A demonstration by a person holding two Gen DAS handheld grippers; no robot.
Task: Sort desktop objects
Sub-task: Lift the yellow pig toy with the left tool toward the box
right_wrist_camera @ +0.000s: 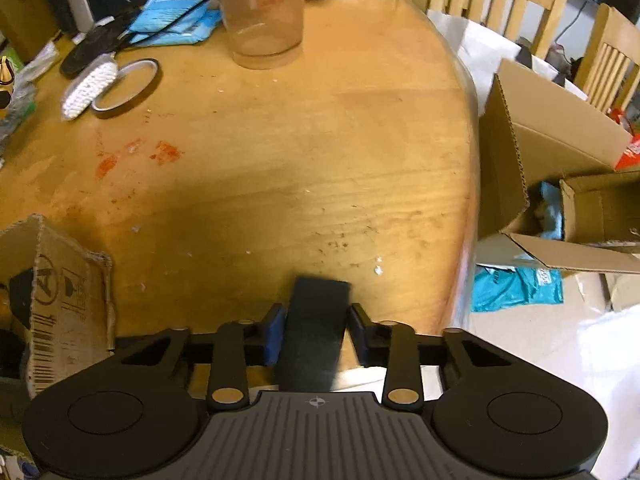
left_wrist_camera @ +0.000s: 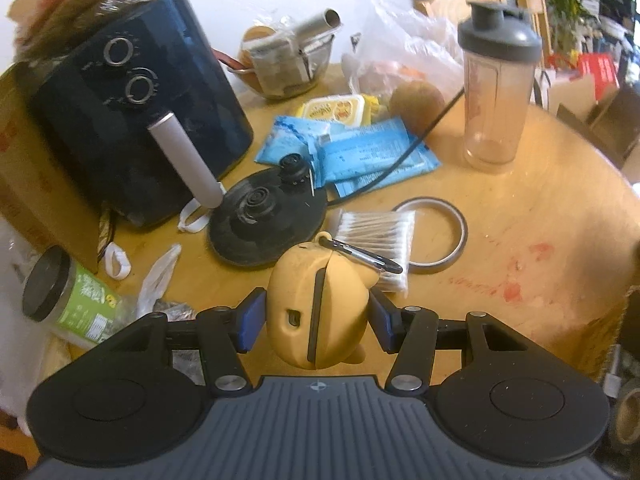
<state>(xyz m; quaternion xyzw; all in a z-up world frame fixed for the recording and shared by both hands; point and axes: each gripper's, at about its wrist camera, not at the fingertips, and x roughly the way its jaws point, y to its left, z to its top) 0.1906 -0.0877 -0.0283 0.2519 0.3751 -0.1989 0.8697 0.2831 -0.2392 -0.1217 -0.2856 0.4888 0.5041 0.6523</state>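
Left gripper (left_wrist_camera: 316,322) fills the lower middle of the left wrist view, its blue pads clamped on either side of a yellow silicone case (left_wrist_camera: 318,308). The case hangs lifted above the wooden table (left_wrist_camera: 520,216), with a black carabiner (left_wrist_camera: 370,258) sticking out from its upper right. Just behind it lie a packet of cotton swabs (left_wrist_camera: 374,232) and a tape ring (left_wrist_camera: 436,236), the packet overlapping the ring's left edge. To the left of these sits a round black kettle base (left_wrist_camera: 266,220), and in the upper left stands a black air fryer (left_wrist_camera: 136,108). Blue packets (left_wrist_camera: 360,152) lie at centre, crossed by a black cable. A clear shaker bottle (left_wrist_camera: 496,92) with a grey lid stands upright at upper right. A green-labelled jar (left_wrist_camera: 68,300) lies on its side at the lower left edge.

Right gripper (right_wrist_camera: 316,334), low in the right wrist view, holds a flat black object (right_wrist_camera: 314,328) between its pads; the blur keeps me from naming the object more closely. It hovers near the table's front edge. An open cardboard box (right_wrist_camera: 552,160) sits off the table at the right of the frame, and the torn corner of another cardboard box (right_wrist_camera: 68,296) shows at lower left.
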